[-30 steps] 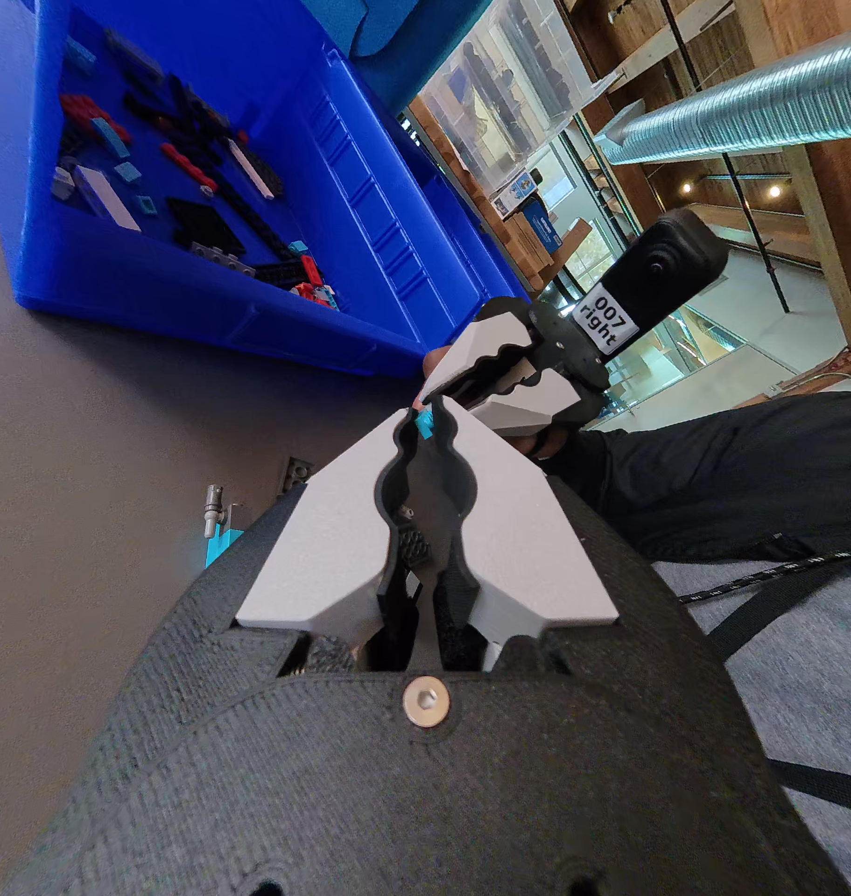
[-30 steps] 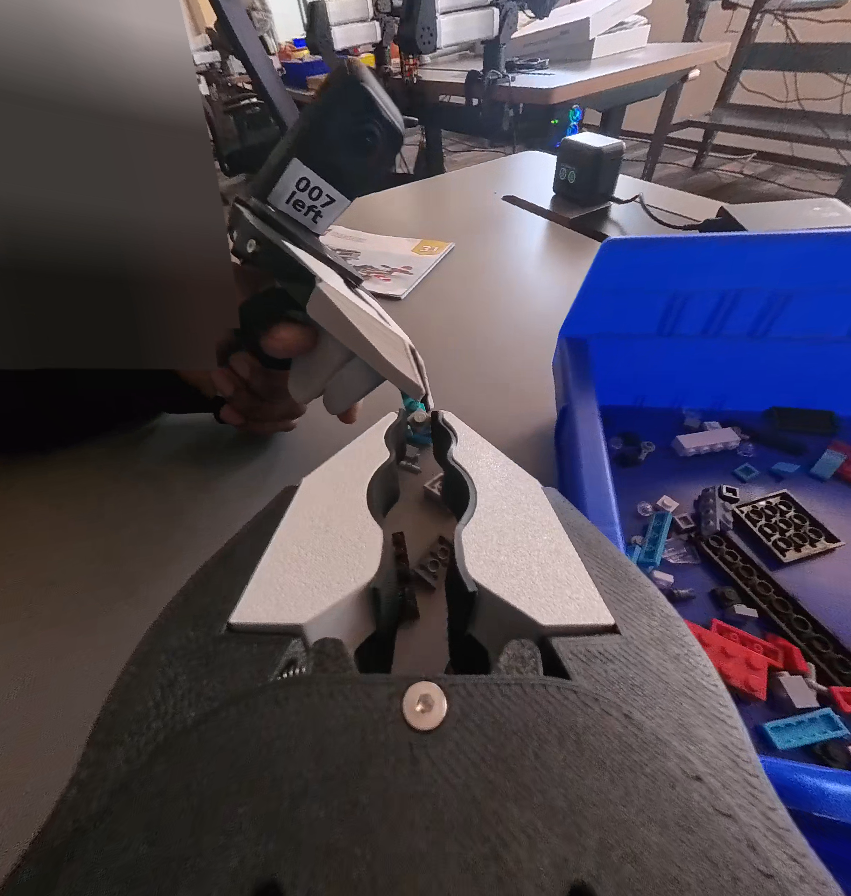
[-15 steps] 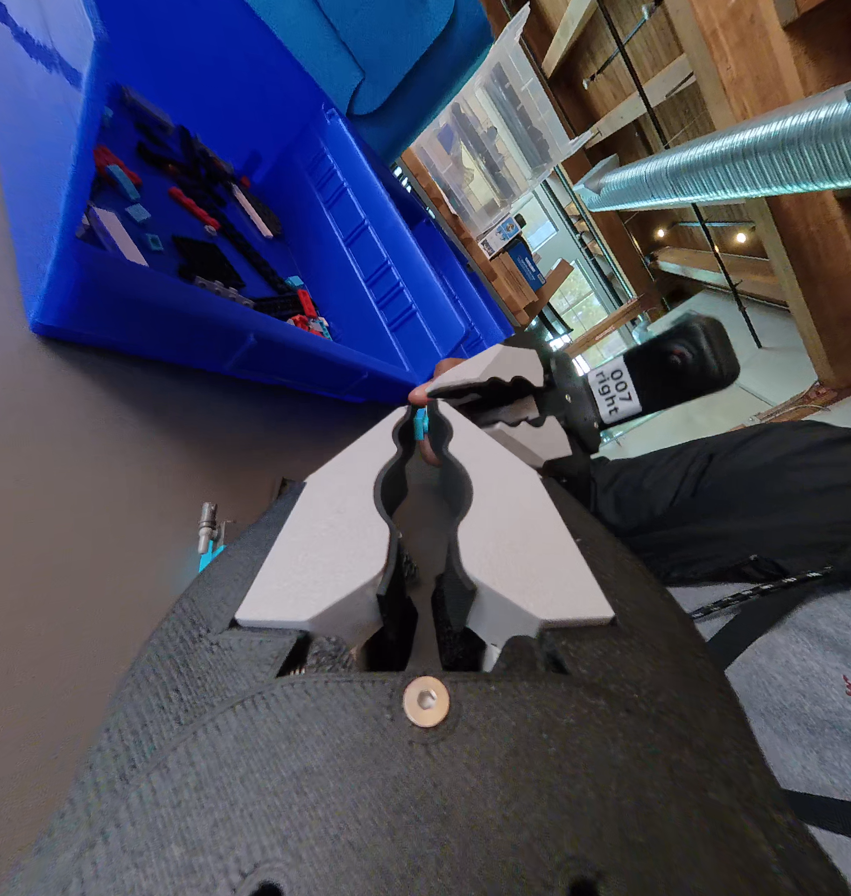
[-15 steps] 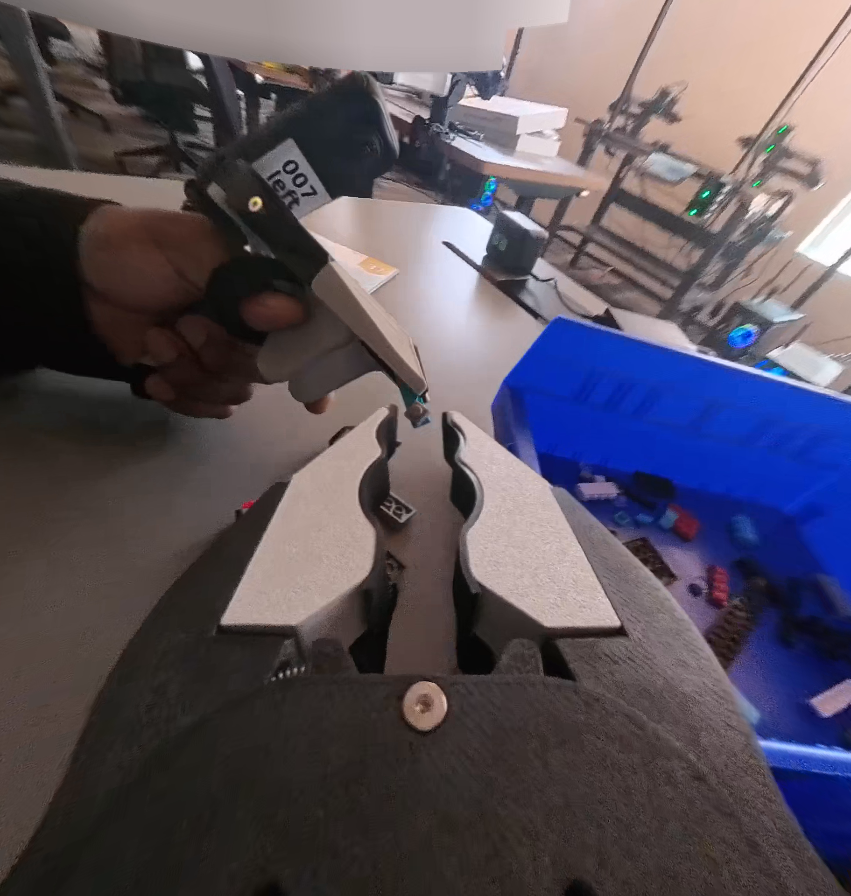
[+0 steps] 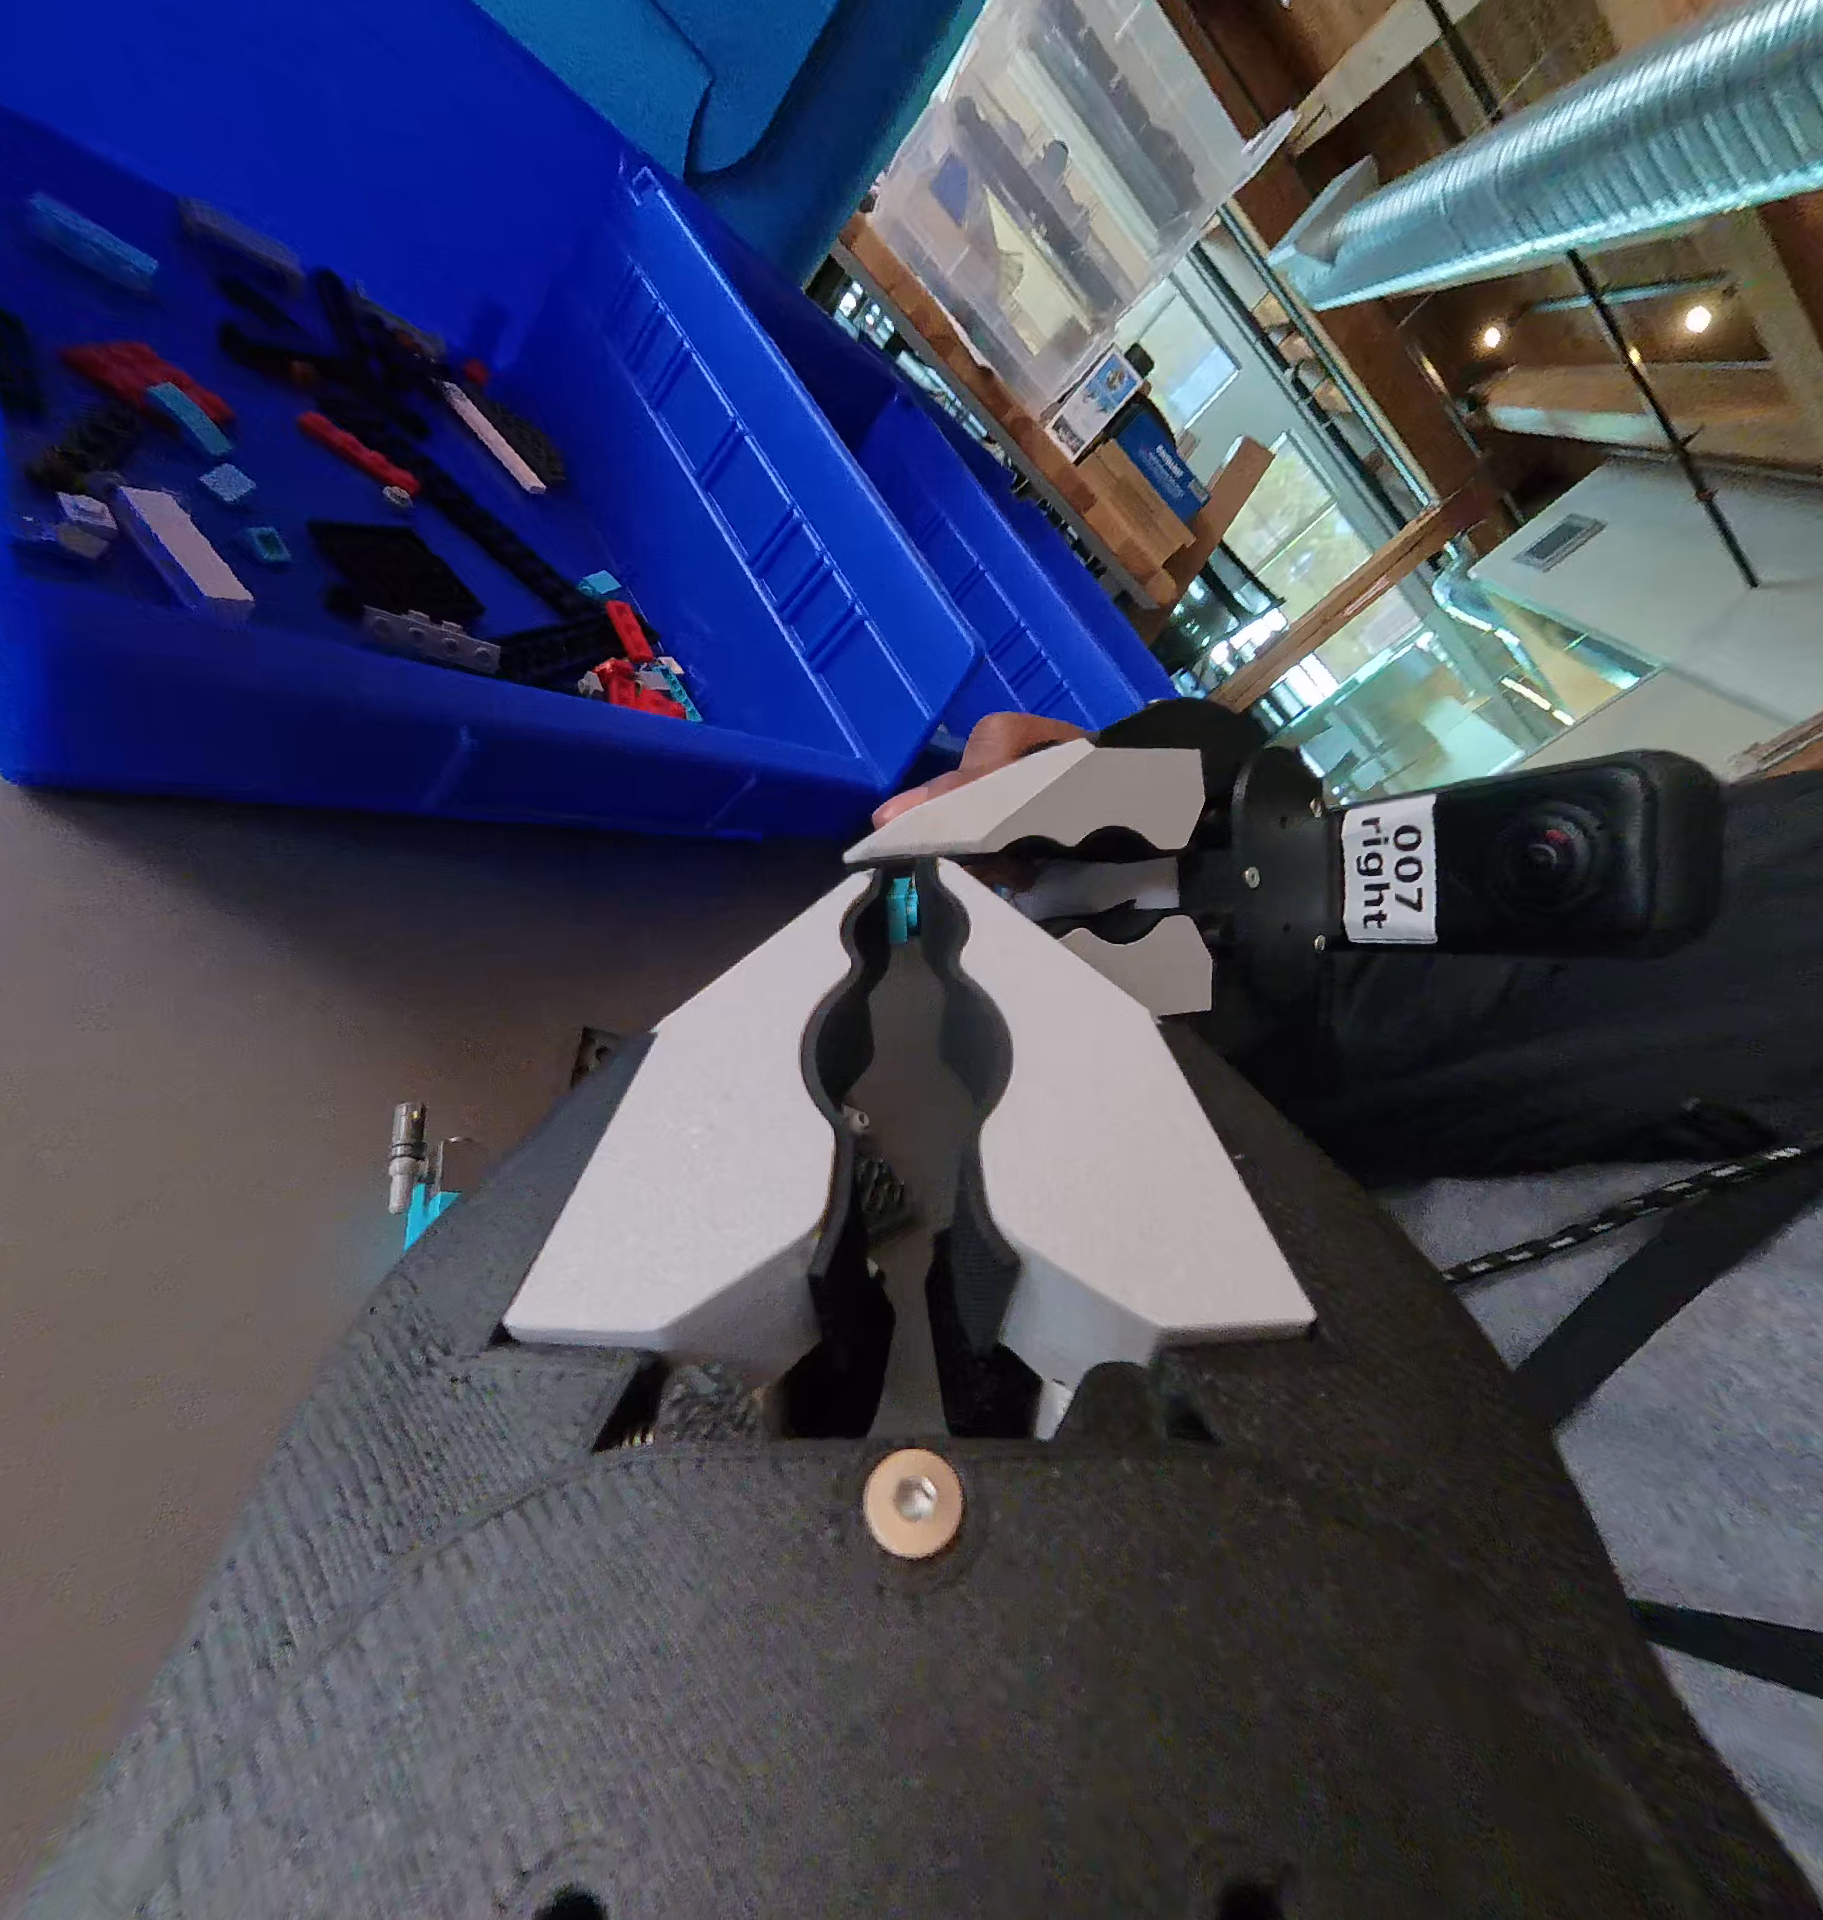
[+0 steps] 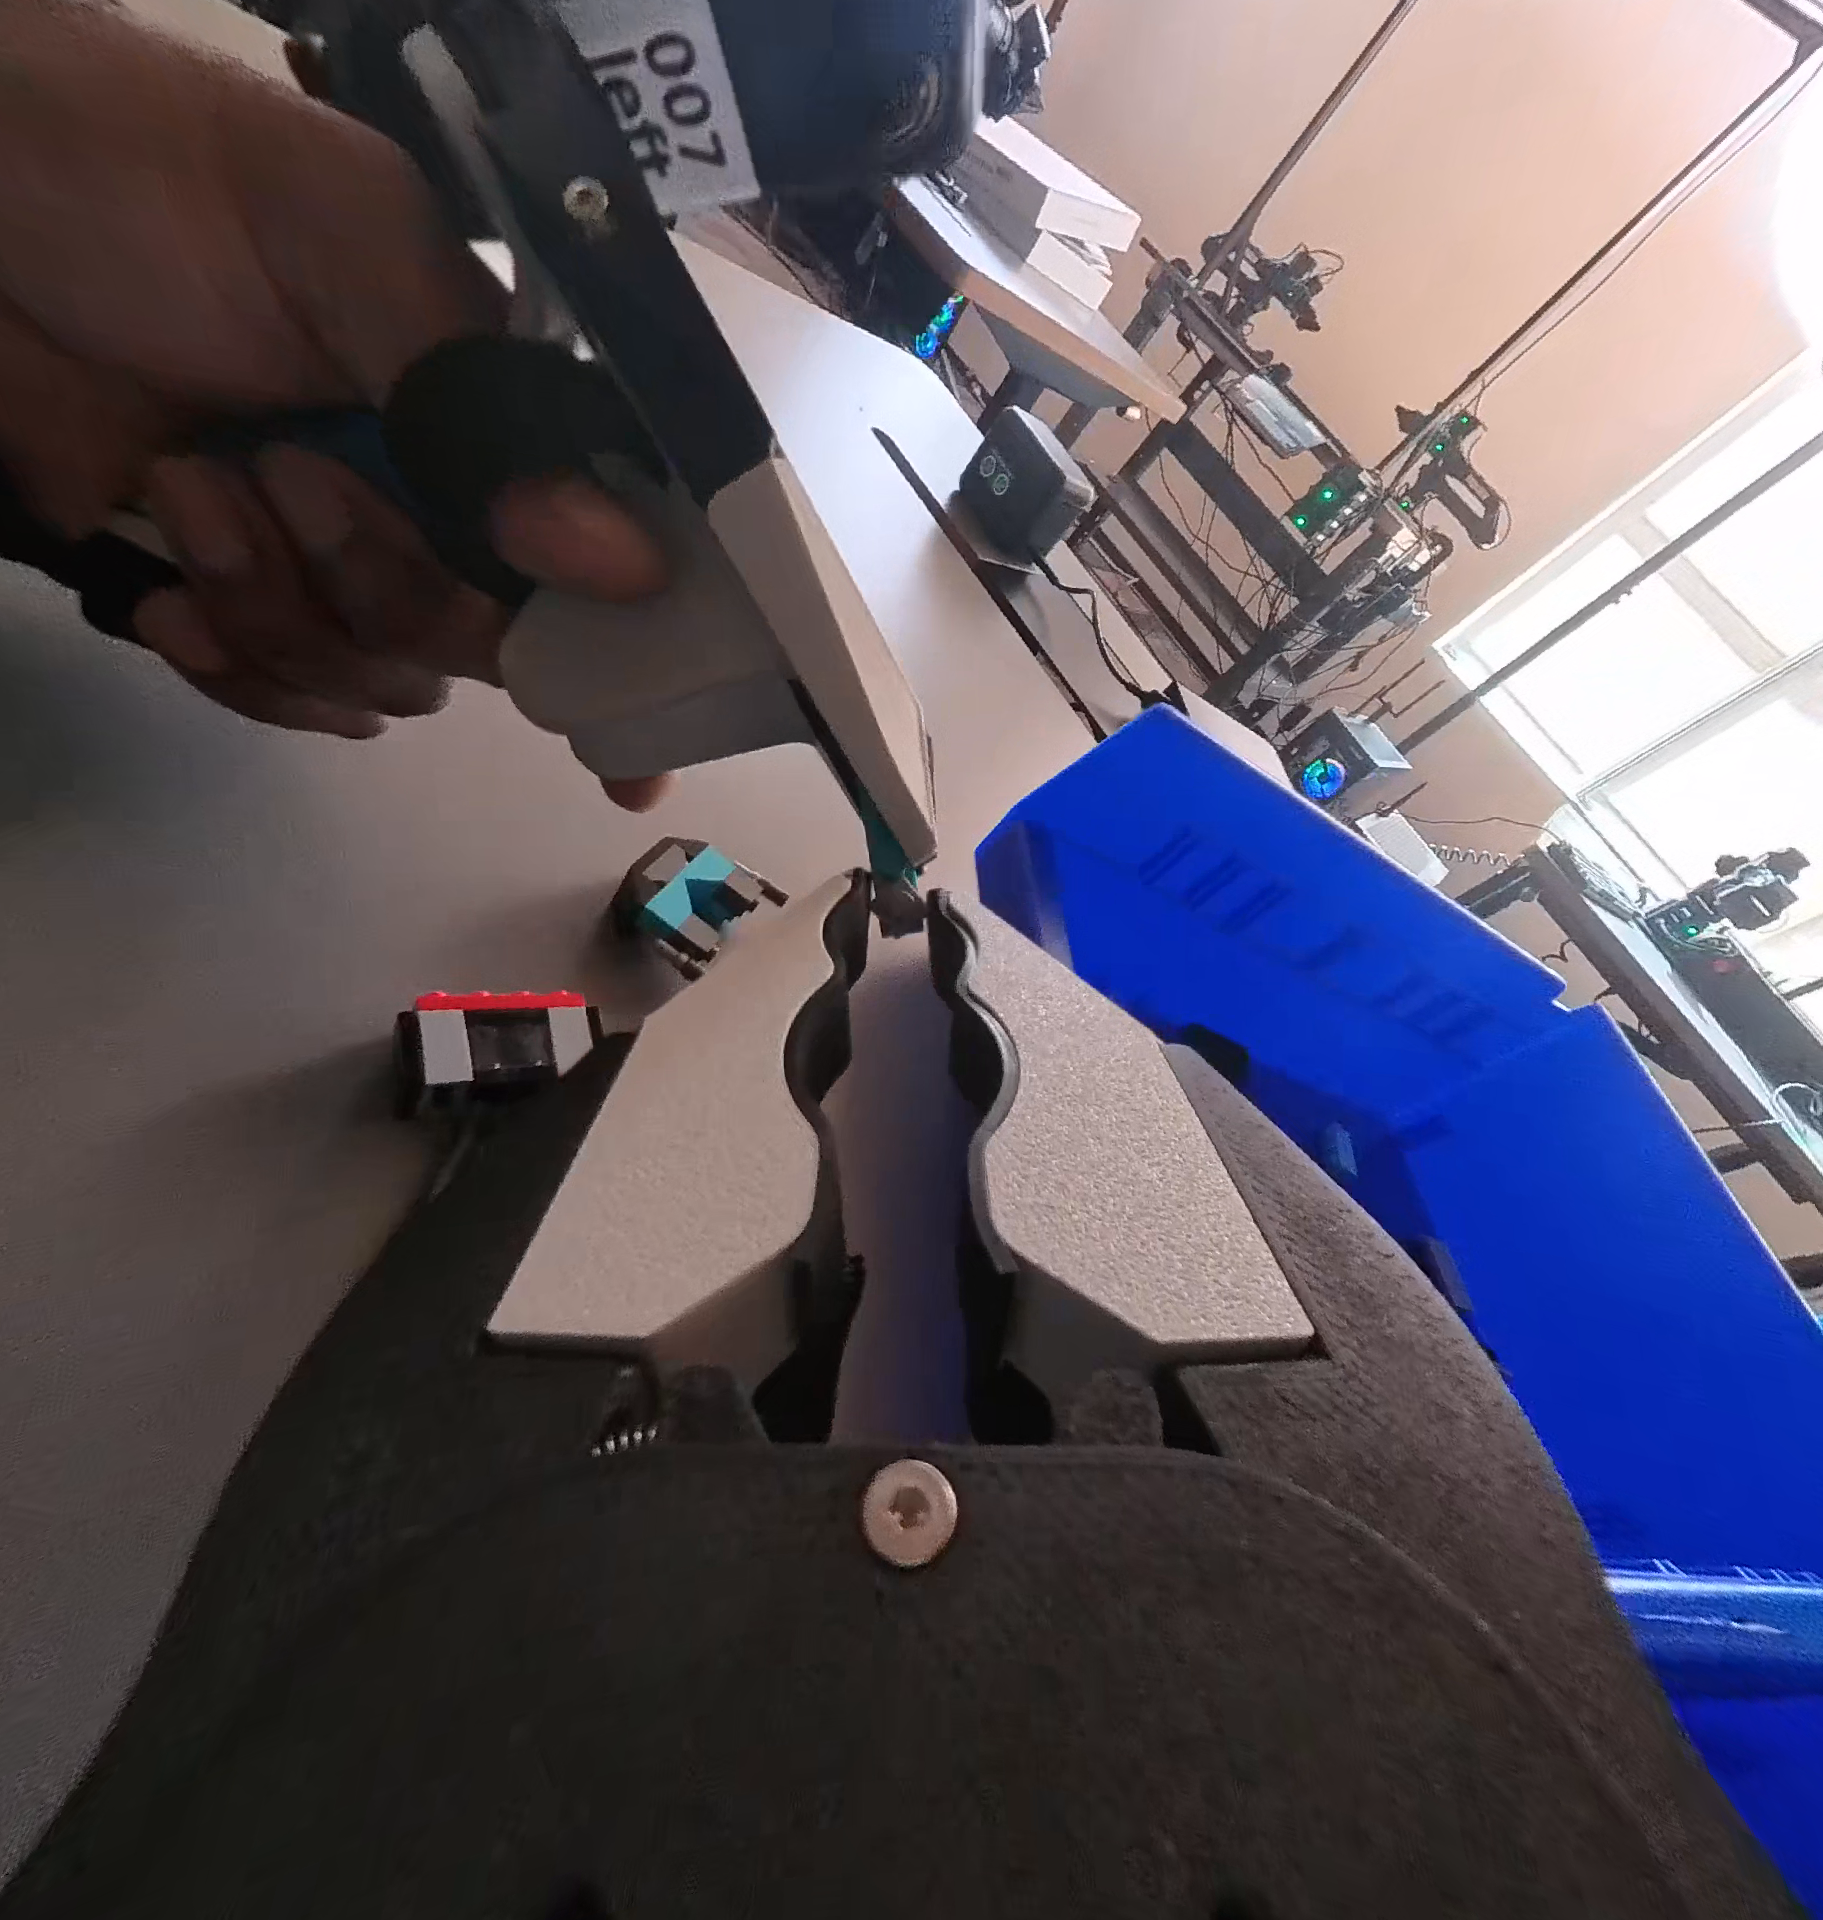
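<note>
From the left wrist view, the left gripper had its two grey fingers closed on a small teal brick piece, pinched right at the fingertips. The right gripper came in from the right of those tips, lying on its side, its upper finger just above the teal piece; whether its own tips touched the piece could not be told here. Beyond the fingers and to their left stood a blue bin holding loose bricks in red, black, white and light blue. Left of the finger bases, on the grey table, a small grey-and-teal assembly stood partly hidden by the gripper body. A dark sleeve lay to the right behind the other gripper.

From the right wrist view, the right gripper showed a narrow gap between its fingertips, and the end of the teal brick piece sat in or just beyond that gap; whether the tips were pressing it could not be told. The left gripper reached down from the upper left, gripped by a hand, with the teal piece hanging from its tips. Left of the fingers on the table lay a black-and-teal brick assembly and, nearer the finger bases, a red, grey and black brick block. The blue bin stood to the right of the fingers.
</note>
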A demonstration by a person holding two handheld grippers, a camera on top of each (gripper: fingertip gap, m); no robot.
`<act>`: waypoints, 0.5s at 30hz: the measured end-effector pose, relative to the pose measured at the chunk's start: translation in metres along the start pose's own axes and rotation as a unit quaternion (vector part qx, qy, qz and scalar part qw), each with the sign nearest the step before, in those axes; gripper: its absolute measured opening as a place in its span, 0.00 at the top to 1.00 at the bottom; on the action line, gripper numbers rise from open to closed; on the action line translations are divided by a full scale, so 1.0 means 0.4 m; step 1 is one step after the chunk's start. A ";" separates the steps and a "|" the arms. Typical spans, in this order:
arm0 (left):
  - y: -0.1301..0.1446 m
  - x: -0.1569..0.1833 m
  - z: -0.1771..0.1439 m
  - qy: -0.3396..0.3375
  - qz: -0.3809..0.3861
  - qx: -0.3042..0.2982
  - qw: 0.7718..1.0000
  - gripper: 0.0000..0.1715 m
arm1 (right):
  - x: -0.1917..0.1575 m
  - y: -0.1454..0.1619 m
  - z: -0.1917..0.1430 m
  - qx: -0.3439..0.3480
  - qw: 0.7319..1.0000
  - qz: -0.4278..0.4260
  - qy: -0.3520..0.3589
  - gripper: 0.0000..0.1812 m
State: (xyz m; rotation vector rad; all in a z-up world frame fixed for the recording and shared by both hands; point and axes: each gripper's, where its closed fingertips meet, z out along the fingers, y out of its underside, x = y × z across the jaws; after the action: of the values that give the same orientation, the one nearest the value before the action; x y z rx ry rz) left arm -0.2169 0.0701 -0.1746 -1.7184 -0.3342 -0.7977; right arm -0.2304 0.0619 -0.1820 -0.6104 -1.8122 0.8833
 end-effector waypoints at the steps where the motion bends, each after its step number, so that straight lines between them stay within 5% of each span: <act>1: 0.002 0.000 0.001 -0.002 0.007 -0.005 1.000 0.97 | -0.002 0.002 0.001 -0.003 1.000 -0.003 -0.001 0.94; 15: 0.008 0.010 0.007 -0.030 0.092 -0.022 0.995 0.97 | -0.007 0.014 0.004 -0.024 1.000 -0.012 -0.005 0.95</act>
State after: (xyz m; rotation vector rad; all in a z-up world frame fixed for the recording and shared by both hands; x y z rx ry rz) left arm -0.2111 0.0709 -0.1746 -1.7892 -0.1975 -0.6241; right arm -0.2308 0.0629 -0.1883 -0.6140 -1.8517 0.8292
